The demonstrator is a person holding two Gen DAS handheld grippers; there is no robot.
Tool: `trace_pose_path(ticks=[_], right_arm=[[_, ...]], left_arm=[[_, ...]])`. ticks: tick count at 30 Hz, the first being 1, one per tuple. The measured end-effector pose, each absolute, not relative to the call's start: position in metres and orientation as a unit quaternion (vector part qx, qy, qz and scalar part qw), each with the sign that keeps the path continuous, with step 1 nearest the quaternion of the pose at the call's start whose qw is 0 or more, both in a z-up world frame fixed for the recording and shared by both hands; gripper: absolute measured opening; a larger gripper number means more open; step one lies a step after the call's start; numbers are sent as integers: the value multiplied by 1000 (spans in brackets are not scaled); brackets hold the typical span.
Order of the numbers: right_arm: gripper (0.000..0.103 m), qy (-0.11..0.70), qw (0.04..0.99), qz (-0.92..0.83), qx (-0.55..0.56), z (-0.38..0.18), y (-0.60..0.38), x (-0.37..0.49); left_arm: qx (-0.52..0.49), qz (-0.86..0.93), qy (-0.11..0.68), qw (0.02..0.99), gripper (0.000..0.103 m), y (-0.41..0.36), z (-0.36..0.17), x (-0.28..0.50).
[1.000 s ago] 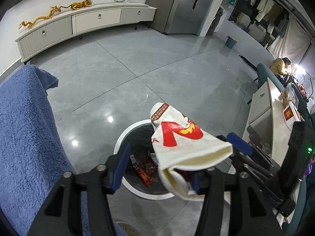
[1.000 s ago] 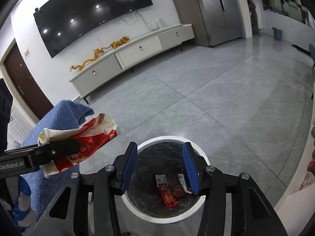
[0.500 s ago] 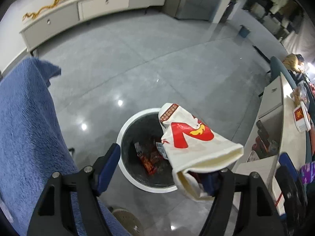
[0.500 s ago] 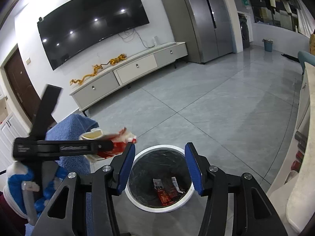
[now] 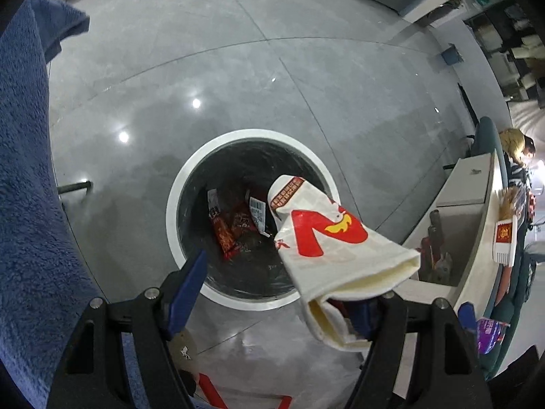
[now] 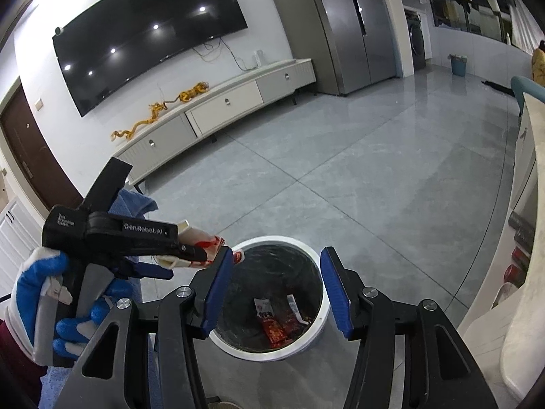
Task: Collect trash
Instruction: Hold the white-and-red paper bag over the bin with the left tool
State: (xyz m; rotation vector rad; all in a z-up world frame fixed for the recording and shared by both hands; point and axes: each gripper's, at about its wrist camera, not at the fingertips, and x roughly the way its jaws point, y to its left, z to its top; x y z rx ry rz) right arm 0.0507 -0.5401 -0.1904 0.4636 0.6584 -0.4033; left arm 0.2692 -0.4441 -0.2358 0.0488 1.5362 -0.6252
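Note:
A white paper bag (image 5: 327, 238) with a red print hangs over the round white-rimmed trash bin (image 5: 177, 204). My left gripper (image 5: 276, 298) points steeply down at the bin and stands open. The bag clings to its right finger, and the left finger (image 5: 190, 283) is well clear of it. Red snack wrappers (image 5: 226, 235) lie at the bottom of the bin. In the right wrist view, my right gripper (image 6: 277, 289) is open and empty above the bin (image 6: 265, 354). The left gripper (image 6: 189, 266) with the bag (image 6: 201, 240) comes in from the left, held by a gloved hand (image 6: 37, 289).
A blue towel (image 5: 27, 170) covers the left side beside the bin. A white counter (image 5: 477, 238) with packets on it runs along the right, and a person (image 5: 517, 143) sits at its far end. A low TV cabinet (image 6: 218, 105) lines the far wall across grey floor.
My left gripper's jaws widened, and it tipped down and sank over the bin. The bag stayed hanging on the right finger. My right gripper drew back a little.

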Motion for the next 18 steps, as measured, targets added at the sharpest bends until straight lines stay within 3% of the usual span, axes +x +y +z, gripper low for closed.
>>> trace_pose_path(ticks=[12,13,15,18], right_arm=[[56,331,892,-198,235,-213,-542,51],[56,331,892,-199,236,-213,-543,51],[56,332,890,-200,239,-215,-544,50],[57,334,888,-201,243,-219,-543,49]], left_arm=[[-36,-291,706,645,73,-437,-254,278],[-46,-293,711,638,75,-436,-257,277],[-55,-297,720,625,92,-438,-260,276],[-63,-298,721,623,95,-439,-261,275]])
